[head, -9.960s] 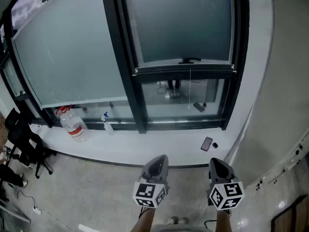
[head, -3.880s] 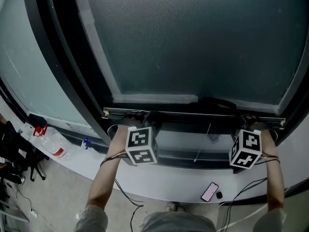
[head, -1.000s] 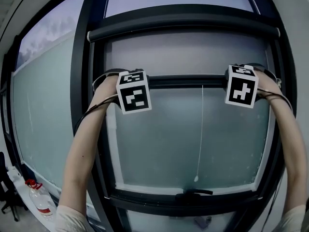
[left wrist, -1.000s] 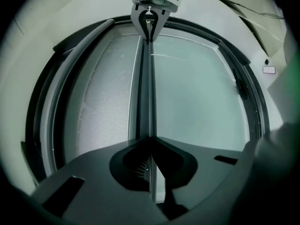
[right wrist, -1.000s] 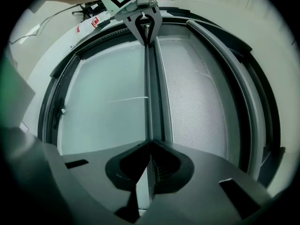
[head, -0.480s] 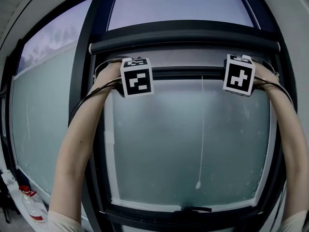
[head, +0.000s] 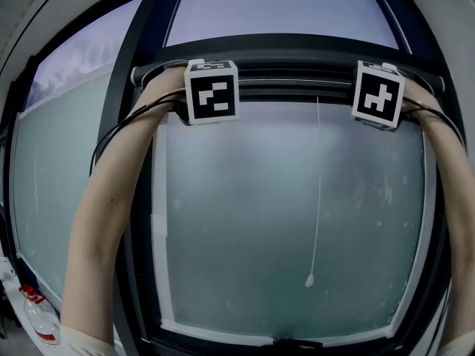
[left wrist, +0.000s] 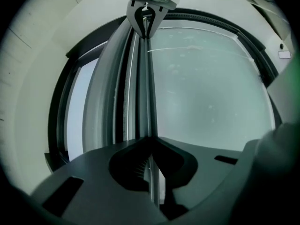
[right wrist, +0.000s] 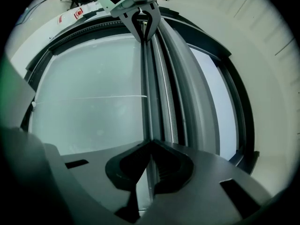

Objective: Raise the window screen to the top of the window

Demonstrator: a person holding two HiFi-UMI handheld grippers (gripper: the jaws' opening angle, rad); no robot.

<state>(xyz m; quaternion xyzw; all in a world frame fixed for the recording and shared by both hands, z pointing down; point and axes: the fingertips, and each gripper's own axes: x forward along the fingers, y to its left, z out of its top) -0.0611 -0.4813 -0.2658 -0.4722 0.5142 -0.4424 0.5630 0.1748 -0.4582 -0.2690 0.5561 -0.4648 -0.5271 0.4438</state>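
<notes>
Head view — screen bar point(head: 297, 91) horizontal; left gripper point(left wrist: 151, 142), right gripper point(right wrist: 150, 144) jaws clamp it.

I can read no word, number or brand anywhere. The left marker cube point(head: 211, 91) on my left gripper point(left wrist: 151, 144) and the right marker cube point(head: 379, 95) on my right gripper point(right wrist: 150, 146) carry only black-and-white square patterns, with no letters or digits. The plastic bottle point(head: 33, 321) at the lower left of the head view has a red label, too small and blurred for me to read. In my right gripper view a small red label point(right wrist: 77, 13) shows near the top left; its print cannot be made out.
</notes>
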